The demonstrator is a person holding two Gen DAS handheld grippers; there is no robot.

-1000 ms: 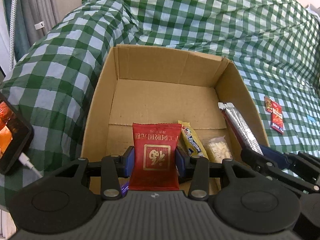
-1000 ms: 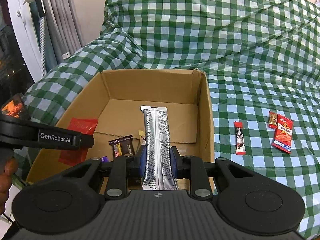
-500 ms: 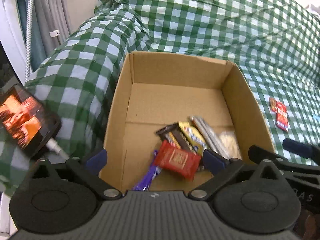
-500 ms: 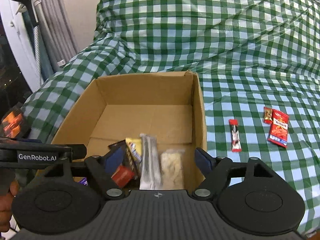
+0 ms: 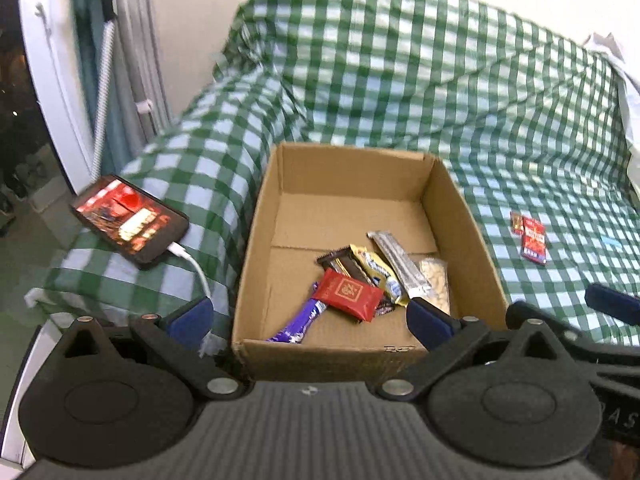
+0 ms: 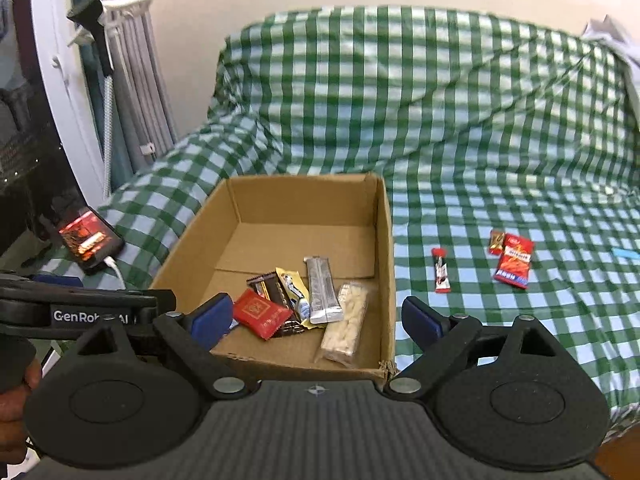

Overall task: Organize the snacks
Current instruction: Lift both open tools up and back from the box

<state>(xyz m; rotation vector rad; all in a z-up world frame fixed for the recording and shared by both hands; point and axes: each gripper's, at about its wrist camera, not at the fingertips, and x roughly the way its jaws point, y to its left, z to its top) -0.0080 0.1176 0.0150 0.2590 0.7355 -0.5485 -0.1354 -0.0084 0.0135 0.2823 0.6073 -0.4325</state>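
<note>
nearest, the left tool (image 5: 308, 318) stands wide and empty; the right tool (image 6: 316, 318) is opening too, nothing between its jaws. just beyond, the cardboard box (image 6: 382, 240) holds the red packet (image 6: 262, 313), silver bar (image 6: 322, 290) and pale nut pack (image 6: 346, 326) among others. farther right on the checked cover (image 6: 460, 140), outside the box, lie a slim red stick (image 6: 441, 275) and a red bag (image 6: 514, 261). likely next: swing the right tool there, straddle the stick across its narrow width, press low so the cloth isn't pinched.

green-and-white checked cloth (image 6: 460, 120), brown cardboard box (image 6: 384, 248), red packet (image 6: 262, 314), silver bar (image 6: 322, 288).
</note>
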